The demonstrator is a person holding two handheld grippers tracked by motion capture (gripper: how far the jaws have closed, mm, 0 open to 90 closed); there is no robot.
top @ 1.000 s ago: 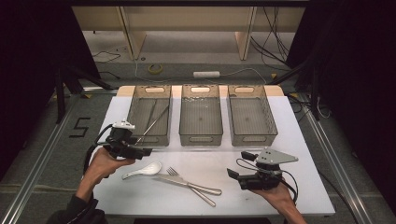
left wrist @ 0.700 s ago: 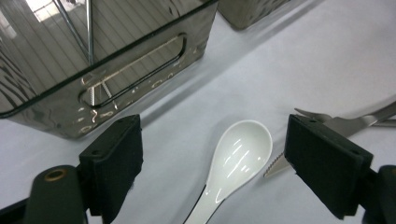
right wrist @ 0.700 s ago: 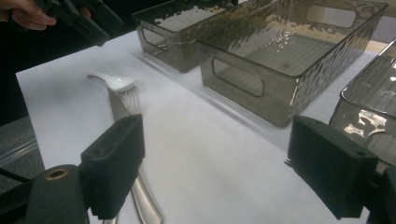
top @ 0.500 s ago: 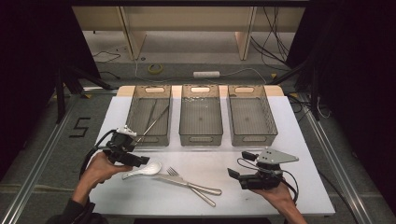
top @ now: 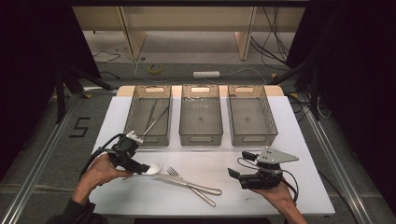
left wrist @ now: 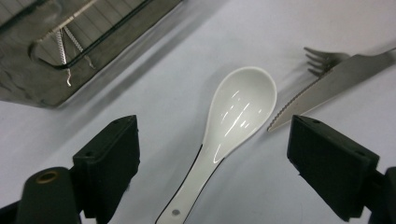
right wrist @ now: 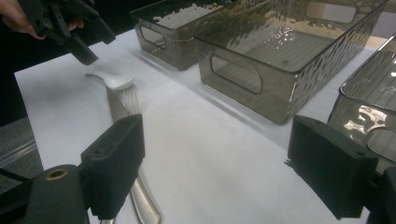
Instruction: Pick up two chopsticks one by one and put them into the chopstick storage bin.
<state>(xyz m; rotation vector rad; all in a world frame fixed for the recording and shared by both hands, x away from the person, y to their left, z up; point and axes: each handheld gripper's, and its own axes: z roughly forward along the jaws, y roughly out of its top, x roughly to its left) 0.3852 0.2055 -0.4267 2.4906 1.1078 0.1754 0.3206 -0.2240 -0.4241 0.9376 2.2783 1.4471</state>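
A white ceramic spoon (top: 152,168) lies on the white table, bowl to the right. In the left gripper view the spoon (left wrist: 240,109) rests between and just beyond my open left gripper (left wrist: 212,123), which touches nothing. From above, the left gripper (top: 140,166) hovers at the spoon's handle end. A fork (top: 173,172) and a knife (top: 196,186) lie crossed just right of the spoon. My right gripper (top: 241,164) stands open at the front right, with nothing in it. It faces the cutlery, with the spoon (right wrist: 114,81) far off.
Three grey see-through bins stand in a row at the back: left (top: 156,138), middle (top: 201,138), right (top: 254,136). The left bin holds thin metal utensils (top: 156,116). The table's front edge (top: 210,214) runs close to both hands.
My left gripper has come down and slightly toward the spoon. The right gripper and the cutlery have stayed put.
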